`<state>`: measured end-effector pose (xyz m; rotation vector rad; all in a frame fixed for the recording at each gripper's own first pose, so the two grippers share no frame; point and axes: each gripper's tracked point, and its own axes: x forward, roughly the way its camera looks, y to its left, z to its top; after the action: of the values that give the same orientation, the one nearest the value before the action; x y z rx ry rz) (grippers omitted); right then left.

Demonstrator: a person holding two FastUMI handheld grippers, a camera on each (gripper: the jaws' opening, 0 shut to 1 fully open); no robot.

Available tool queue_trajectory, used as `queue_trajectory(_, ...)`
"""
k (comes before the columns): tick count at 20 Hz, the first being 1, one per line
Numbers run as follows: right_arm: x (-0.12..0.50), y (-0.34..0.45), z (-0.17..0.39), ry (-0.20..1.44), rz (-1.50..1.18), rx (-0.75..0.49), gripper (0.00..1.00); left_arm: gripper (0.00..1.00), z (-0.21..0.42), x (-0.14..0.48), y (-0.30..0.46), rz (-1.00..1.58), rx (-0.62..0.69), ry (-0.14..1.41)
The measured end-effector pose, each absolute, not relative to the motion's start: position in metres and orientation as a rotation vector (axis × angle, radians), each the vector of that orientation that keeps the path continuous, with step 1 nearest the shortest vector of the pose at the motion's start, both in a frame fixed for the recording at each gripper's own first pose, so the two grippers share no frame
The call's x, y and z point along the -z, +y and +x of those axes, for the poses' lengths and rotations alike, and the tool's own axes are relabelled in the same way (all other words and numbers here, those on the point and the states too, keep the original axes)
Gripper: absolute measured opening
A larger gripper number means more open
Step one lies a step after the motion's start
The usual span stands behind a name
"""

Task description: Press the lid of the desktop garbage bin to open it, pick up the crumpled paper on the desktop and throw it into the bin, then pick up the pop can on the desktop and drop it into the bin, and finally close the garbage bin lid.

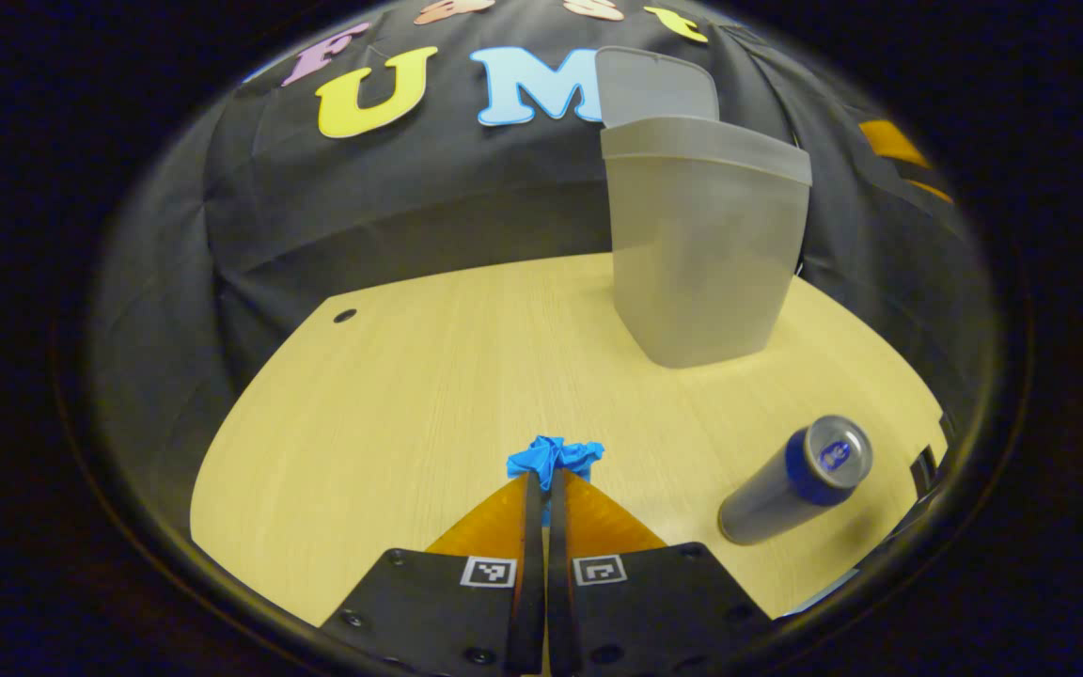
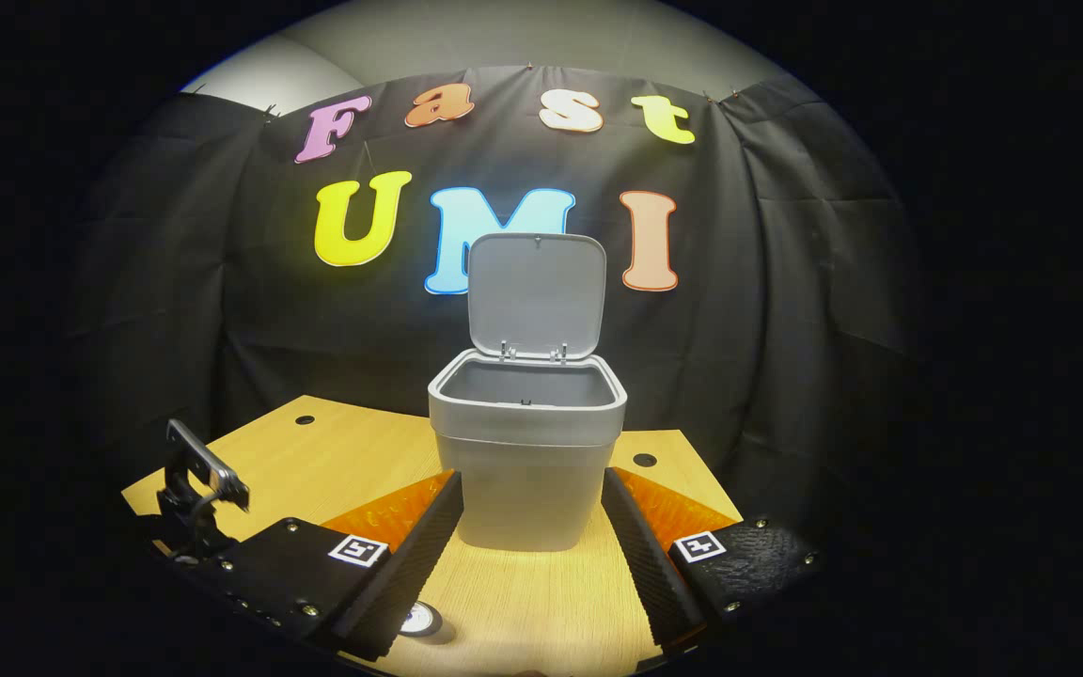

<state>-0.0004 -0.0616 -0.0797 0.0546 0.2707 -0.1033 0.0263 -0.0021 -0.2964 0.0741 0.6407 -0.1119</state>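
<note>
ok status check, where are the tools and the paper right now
Left tool shut on blue paper, on the table. Right tool open, facing bin, lid up. Can lying aside.

The left gripper view looks from low over the desk (image 1: 391, 376), facing the black cloth wall, with the bin (image 1: 703, 254) far ahead and to the right. The right gripper view sits higher and looks straight at the same bin (image 2: 527, 451) from close, with its open lid (image 2: 536, 296) in the middle. Both views share the bin, the desk top and the cloth wall behind.
</note>
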Motion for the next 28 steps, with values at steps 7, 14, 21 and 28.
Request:
queue_trajectory(7,0.084,-0.082,-0.009,0.255,0.074,0.135,0.95,0.08,0.089,0.193,-0.038,0.041,0.178,0.433)
queue_trajectory(14,0.082,-0.110,-0.014,0.227,0.109,0.193,0.95,0.08,0.126,0.113,-0.086,-0.003,0.248,0.267)
queue_trajectory(21,0.089,-0.133,-0.019,0.234,0.097,0.247,0.95,0.08,0.184,0.050,-0.122,0.019,0.287,0.149)
queue_trajectory(28,0.095,-0.146,-0.031,0.255,0.102,0.310,0.95,0.07,0.229,0.048,-0.168,0.097,0.352,0.120)
